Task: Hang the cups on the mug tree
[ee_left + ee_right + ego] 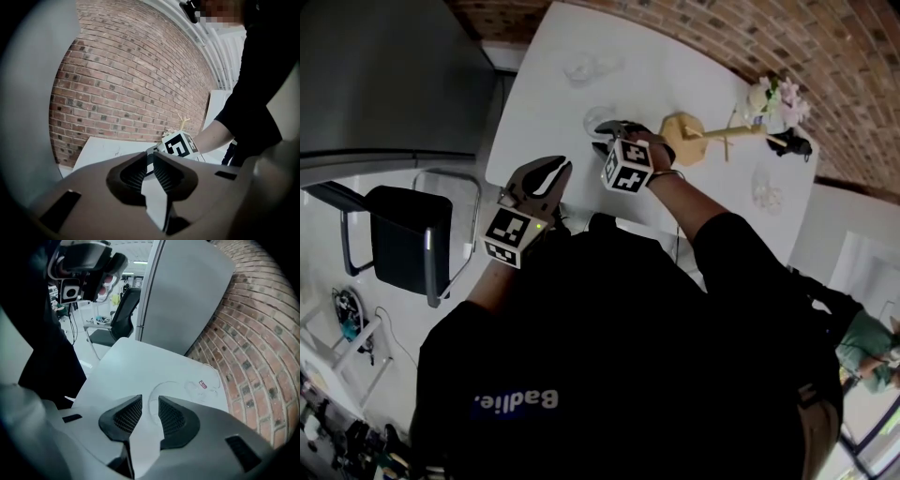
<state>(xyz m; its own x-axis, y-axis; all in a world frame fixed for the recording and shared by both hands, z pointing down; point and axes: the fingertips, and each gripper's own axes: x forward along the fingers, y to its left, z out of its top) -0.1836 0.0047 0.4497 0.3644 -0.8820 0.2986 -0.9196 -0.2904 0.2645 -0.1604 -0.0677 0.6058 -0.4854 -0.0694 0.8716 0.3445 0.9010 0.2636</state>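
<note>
1. Right gripper [607,131] [150,401]: jaws apart. The near wall of a clear cup [598,118] [165,387] shows in the gap. The gap is wider than the glass, so the pads are not pressing on it. Not gripped.
2. That cup stands upright on the white table [675,75], near the table's left edge in the head view, with the right gripper's tips right at it.
3. Left gripper [557,169] [152,157]: jaws closed, nothing between them. It hangs off the table's near-left edge, beside the right gripper and apart from every cup.
4. The left gripper view looks across at the right gripper's marker cube [180,145] and the person's forearm [215,133].
5. Mug tree [698,136]: wooden, on the table just right of the right hand. The head view shows its round base and pegs. No cup hangs on any peg that is in view.
6. Second cup [586,67] [202,386]: clear, with a small red label, farther up the table and well apart from the grippers.
7. Third cup [766,192]: clear, on the table beyond the mug tree, near the right edge.
8. Flowers [773,97] stand at the far right, next to the mug tree's top. A small black object [792,142] is beside them; I can't tell what it is.
9. A brick wall [750,28] runs along the table's far side. A black chair [408,242] stands on the floor to the left.
</note>
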